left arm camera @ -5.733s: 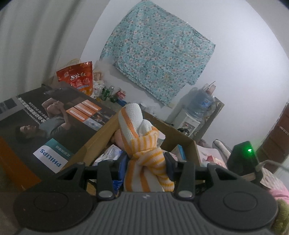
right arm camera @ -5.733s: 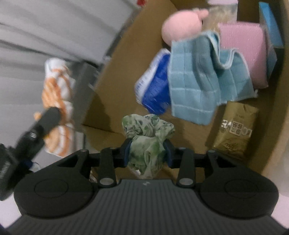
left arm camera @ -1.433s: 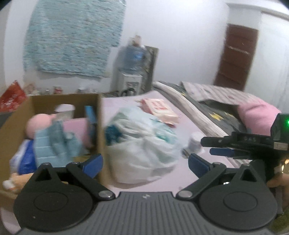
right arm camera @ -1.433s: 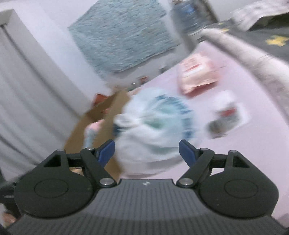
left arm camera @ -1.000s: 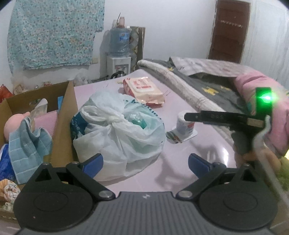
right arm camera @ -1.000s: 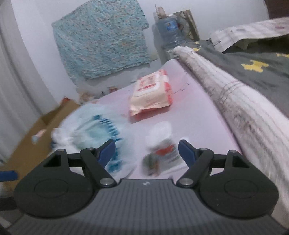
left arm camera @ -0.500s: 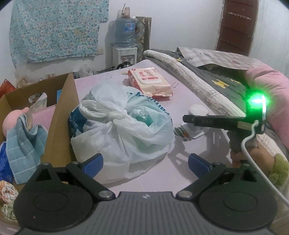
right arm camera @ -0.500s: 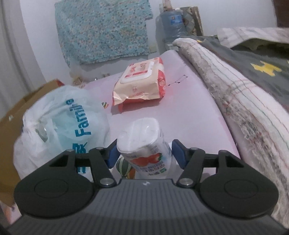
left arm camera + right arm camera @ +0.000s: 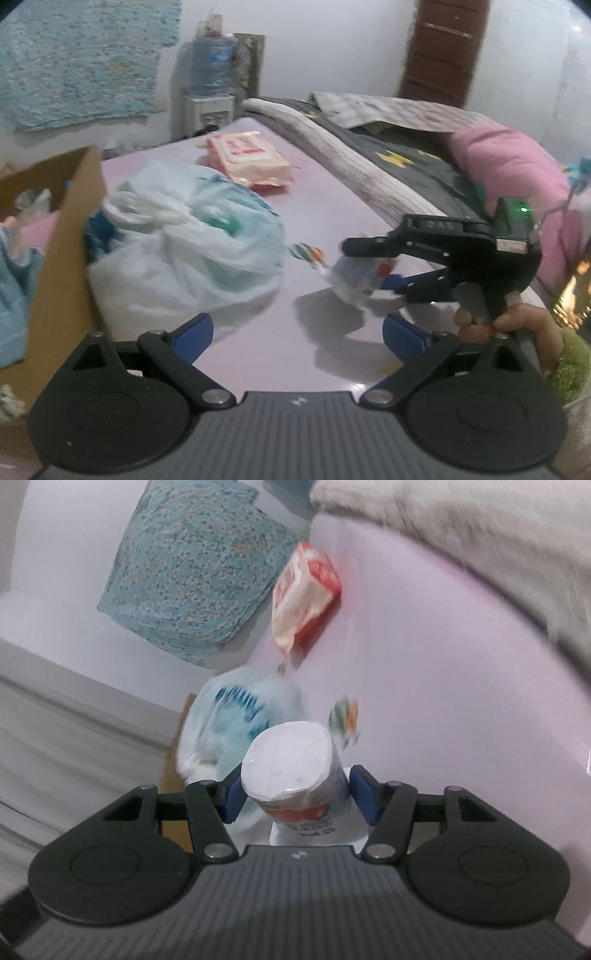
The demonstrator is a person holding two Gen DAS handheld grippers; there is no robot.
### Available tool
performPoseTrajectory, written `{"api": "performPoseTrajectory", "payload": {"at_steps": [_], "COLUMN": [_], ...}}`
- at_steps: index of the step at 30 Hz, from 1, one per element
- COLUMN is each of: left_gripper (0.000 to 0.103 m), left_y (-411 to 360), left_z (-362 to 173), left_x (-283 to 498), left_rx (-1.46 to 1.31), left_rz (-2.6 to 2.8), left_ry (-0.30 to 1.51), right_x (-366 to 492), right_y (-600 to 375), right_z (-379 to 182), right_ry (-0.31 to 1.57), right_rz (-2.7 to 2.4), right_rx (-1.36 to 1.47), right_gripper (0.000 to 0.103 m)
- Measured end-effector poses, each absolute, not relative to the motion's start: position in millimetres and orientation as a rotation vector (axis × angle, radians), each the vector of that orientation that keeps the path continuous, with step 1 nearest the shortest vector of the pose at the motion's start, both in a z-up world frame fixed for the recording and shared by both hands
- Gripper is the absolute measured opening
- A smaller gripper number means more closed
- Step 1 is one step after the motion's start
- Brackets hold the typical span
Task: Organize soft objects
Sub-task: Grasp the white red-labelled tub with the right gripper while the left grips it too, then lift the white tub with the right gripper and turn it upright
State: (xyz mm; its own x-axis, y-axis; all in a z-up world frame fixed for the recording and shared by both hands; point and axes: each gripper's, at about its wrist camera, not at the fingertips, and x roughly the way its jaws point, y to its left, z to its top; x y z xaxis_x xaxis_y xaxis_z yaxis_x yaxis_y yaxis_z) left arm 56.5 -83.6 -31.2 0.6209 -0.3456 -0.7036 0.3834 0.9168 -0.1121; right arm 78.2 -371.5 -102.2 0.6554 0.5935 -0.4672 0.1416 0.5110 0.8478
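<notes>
Change since earlier: tissue pack (image 9: 295, 771) lifted off the bed (image 9: 332, 206), camera tilted.
Right tool (image 9: 295, 794): clamped on pack.
Left tool (image 9: 297, 330): wide, empty.
Risk: slick wrapper slipping during the swing toward the cardboard box (image 9: 62, 236).

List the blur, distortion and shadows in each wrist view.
Left wrist view: fisheye bending at the edges; the white plastic bag and the wrapped tissue roll in the right gripper are motion-smeared, and the roll's shadow falls on the pink sheet. Right wrist view: tilted; background streaked, roll sharp.

Pink bed (image 9: 325, 206): bag (image 9: 192, 251), wipes (image 9: 251, 158).
</notes>
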Motion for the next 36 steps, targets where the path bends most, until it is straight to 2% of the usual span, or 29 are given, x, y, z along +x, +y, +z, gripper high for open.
{"api": "performPoseTrajectory", "payload": {"at_steps": [4,9,14,18,26,28,36], "left_gripper": [0.089,0.065,0.053,0.03,0.025,0.025,0.029], "left_y": [-97,-106,-103,-104,-103,-102,-105], "left_z": [-43,-59,-70,-73,-80,-81,-83], "left_x": [53,59,61,56,61,63,64], "left_rx": [0.064,0.072,0.026,0.03,0.04,0.04,0.066], "left_rz": [-0.466,-0.46,-0.46,-0.476,-0.435,-0.433,-0.438], "left_ry": [0.807,0.846,0.875,0.877,0.902,0.908,0.907], "right_x": [62,48,41,46,56,53,33], "right_y": [-357,-337,-323,-317,-307,-312,-342], "right_z": [-111,-122,-130,-132,-115,-107,-79], "right_ry": [0.886,0.907,0.922,0.923,0.968,0.948,0.844], "right_rz": [0.361,0.415,0.441,0.441,0.387,0.372,0.235], "right_rx": [1.119,1.247,1.348,1.367,1.17,1.125,0.932], "right_gripper": [0.058,0.058,0.058,0.058,0.06,0.067,0.068]}}
